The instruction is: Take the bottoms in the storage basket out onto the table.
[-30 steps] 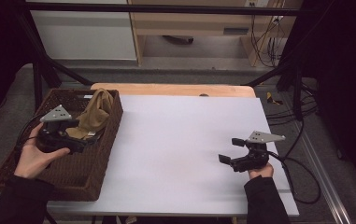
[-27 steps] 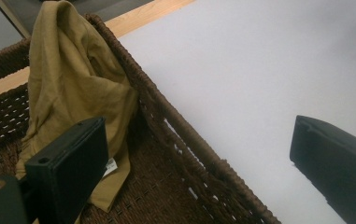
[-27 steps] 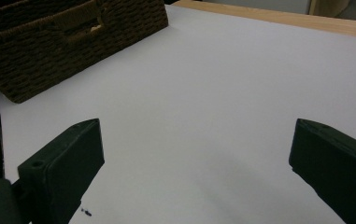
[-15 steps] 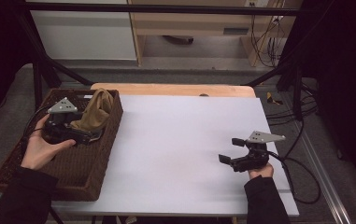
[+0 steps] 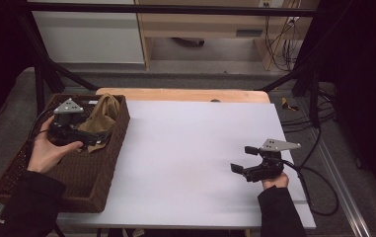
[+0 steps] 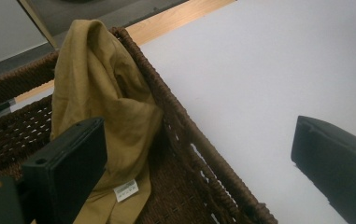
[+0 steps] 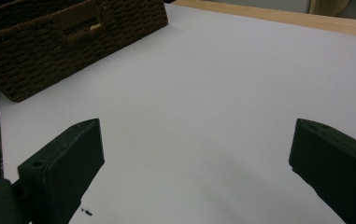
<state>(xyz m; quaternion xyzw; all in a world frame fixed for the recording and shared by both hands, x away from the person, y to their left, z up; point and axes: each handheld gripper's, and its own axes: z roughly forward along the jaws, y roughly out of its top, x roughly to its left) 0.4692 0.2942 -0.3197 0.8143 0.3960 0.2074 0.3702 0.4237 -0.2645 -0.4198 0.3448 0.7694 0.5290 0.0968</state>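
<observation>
A mustard-coloured cloth [image 5: 102, 116] lies crumpled in the far right corner of a dark wicker basket [image 5: 52, 177], draped up against its rim. My left gripper [image 5: 99, 137] is held inside the basket next to the cloth. In the left gripper view the cloth [image 6: 105, 107] shows a small white label, and my left gripper [image 6: 194, 126] is open, its jaws straddling the basket rim [image 6: 203, 154]: one jaw over the cloth, the other over the table. My right gripper [image 5: 242, 159] rests low on the table's right side, open, with nothing between its jaws [image 7: 194, 126].
The white table top [image 5: 190, 148] stretches between basket and right gripper, with a wooden strip [image 5: 185, 94] along its far edge. The basket's side wall [image 7: 63, 42] faces the right gripper. Cables [image 5: 319, 182] trail off the right edge. Black frame bars [image 5: 42, 79] stand behind the basket.
My left gripper has moved along the basket away from the person, closer to the cloth. The right gripper has stayed where it was.
</observation>
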